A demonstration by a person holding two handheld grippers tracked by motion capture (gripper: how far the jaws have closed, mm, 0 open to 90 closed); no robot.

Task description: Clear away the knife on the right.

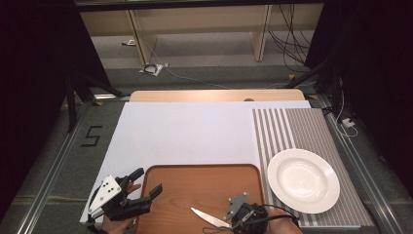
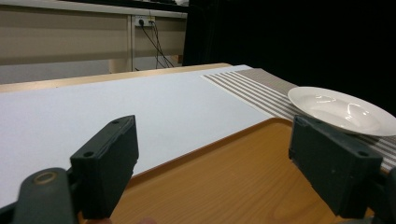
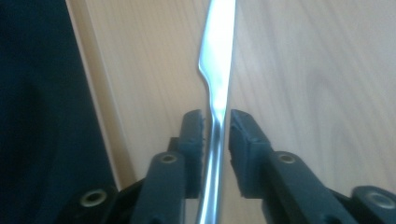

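Fingers (image 3: pixel 194 135) of right gripper (image 3: pixel 215 128): narrow, set on either side of the handle of the butter knife (image 3: pixel 217 60); left finger against the metal, thin gap visible at the right one, so full clamping not confirmed. Likely reason for the narrow setting: thin, flat handle, gripped on its edges to stop it rolling.

Butter knife position: lower centre of the high view (image 1: pixel 209 218), blade pointing toward the left of the frame, low over the wooden tray (image 1: pixel 204 178); contact with the tray surface not determinable. Blade clear of the jaws, probably to keep the working end free.

Right gripper (image 1: pixel 237 220): lower centre-right of the high view, just left of the white plate (image 1: pixel 303 180).

Left gripper (image 1: pixel 142 184): lower left of the high view, at the left edge of the tray. Fingers (image 2: pixel 109 161) wide apart, nothing between them; appears parked at the tray's rim, possibly to steady it.

White plate: on the striped placemat (image 1: pixel 292 126), right of the tray, a probable destination for the knife.
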